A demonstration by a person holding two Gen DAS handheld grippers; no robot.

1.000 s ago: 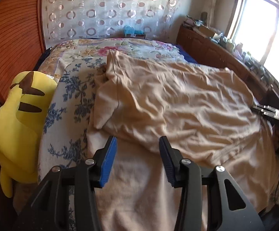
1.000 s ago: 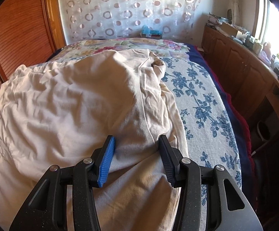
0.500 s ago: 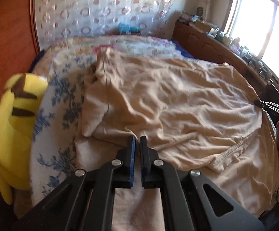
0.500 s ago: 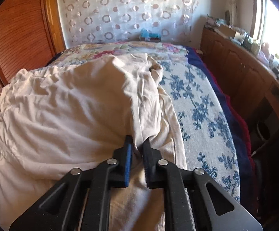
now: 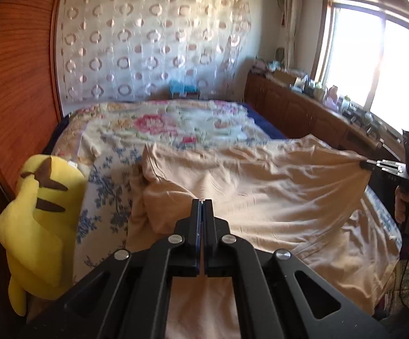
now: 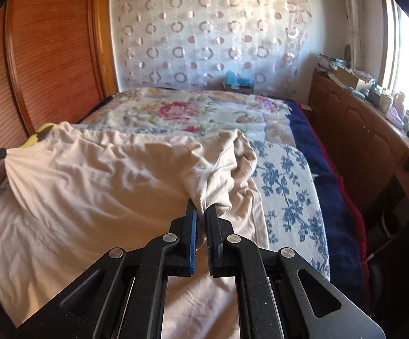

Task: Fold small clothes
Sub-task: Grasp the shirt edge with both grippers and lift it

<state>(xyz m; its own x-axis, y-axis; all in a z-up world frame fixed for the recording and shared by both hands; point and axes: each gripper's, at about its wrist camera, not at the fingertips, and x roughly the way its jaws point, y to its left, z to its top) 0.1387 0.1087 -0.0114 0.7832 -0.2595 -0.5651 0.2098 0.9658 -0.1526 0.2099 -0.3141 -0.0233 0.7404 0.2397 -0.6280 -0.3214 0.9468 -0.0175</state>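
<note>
My left gripper [image 5: 202, 202] and right gripper [image 6: 200, 209] each pinch an edge of the beige garment [image 5: 275, 186], lifting it stretched between them above the floral bedspread [image 6: 286, 175].

A yellow plush [image 5: 39, 212] sits at the bed's left edge against a wooden wardrobe [image 6: 49, 56]. A floral quilt [image 6: 187, 111] covers the bed's far end, with a blue-flowered sheet [image 6: 286, 186] nearer. A curtain [image 5: 148, 48] patterned with rings hangs behind. A wooden cabinet [image 6: 356, 141] under the bright window [image 5: 387, 67] carries clutter.
</note>
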